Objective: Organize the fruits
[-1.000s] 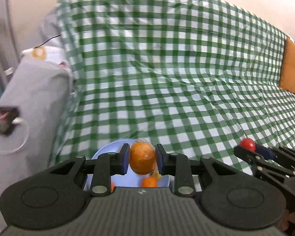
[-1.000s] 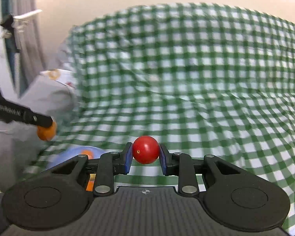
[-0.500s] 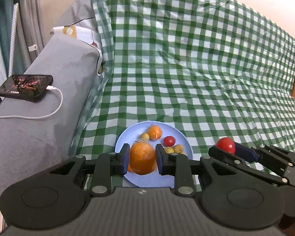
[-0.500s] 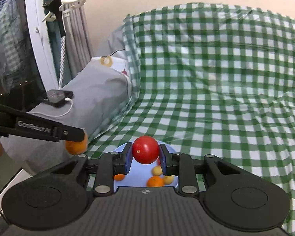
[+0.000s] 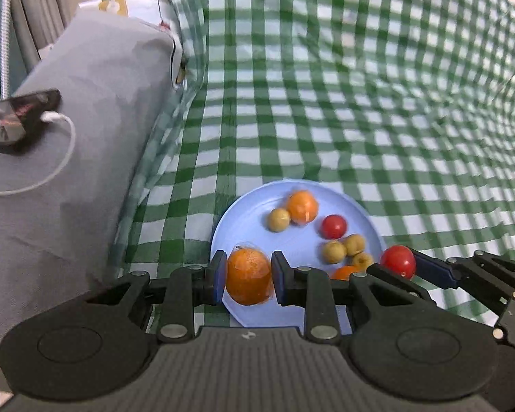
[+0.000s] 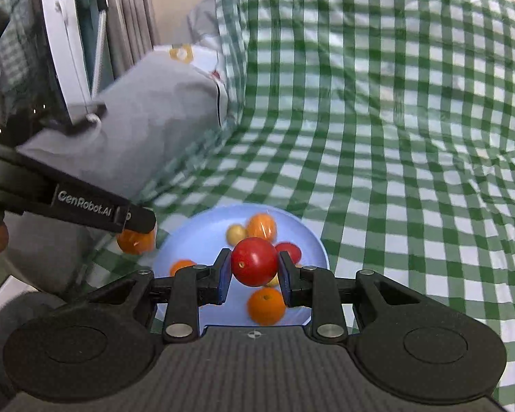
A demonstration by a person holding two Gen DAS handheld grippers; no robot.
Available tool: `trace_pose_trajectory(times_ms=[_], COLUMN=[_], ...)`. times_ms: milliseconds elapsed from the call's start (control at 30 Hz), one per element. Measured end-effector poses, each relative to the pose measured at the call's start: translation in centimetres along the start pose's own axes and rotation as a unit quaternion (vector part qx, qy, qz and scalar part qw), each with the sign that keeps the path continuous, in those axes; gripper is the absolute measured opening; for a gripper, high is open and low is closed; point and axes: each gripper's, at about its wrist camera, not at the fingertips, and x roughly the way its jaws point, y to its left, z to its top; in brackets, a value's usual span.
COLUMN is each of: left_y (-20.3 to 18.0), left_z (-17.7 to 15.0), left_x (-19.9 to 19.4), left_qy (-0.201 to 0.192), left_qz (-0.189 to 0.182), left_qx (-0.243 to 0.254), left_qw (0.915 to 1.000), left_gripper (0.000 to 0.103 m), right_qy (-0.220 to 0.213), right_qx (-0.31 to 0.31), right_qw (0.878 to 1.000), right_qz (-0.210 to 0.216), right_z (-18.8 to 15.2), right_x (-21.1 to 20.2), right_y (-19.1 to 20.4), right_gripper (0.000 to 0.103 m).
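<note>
My left gripper is shut on a plastic-wrapped orange, held over the near left rim of a pale blue plate. My right gripper is shut on a red tomato, above the same plate. In the left wrist view the right gripper comes in from the right with the tomato at the plate's right rim. On the plate lie another orange, a small red tomato and several yellowish round fruits. The left gripper's finger crosses the right wrist view with the orange under it.
The plate rests on a green-and-white checked cloth spread over a sofa. A grey armrest rises on the left, with a phone and its white charging cable on top. Curtains and a window frame stand behind the armrest.
Both grippers have come down and in toward the plate, still gripping their fruits. The plate and its fruits now show larger and fuller in both views.
</note>
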Motion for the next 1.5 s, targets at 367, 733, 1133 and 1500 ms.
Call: trace_pose_trajectory(times_ms=[367,733,1133,1500], left_y=[0.2,0.9,0.5,-0.1], left_z=[0.5,-3.1,-8.5,-10.0], left_x=[3.3,-4.5,-11.8,-13.8], left_qy=[0.026,0.008,-0.030,-0.043], left_qz=[0.002,0.062,0.080,0.081], left_qx=[0.004,-0.024,-0.012,-0.002], left_qw=[0.9997,0.9977,0.9963,0.9957], left_gripper=[0.092,0.103,0.103,0.103], right_qy=[0.030,0.039,0.003,-0.018], right_qx=[-0.028,0.015,-0.001,-0.006], right_qw=[0.999,0.998,0.998,0.997], right_qz=[0.000,-0.046,-0.061,-0.079], right_z=[0.5,-1.4,-3.2,-4.2], right_x=[4.3,-3.6,-11.1,-13.7], right_y=[0.0,0.8,4.3,4.5], right_gripper=[0.046,0.098,0.102,0.102])
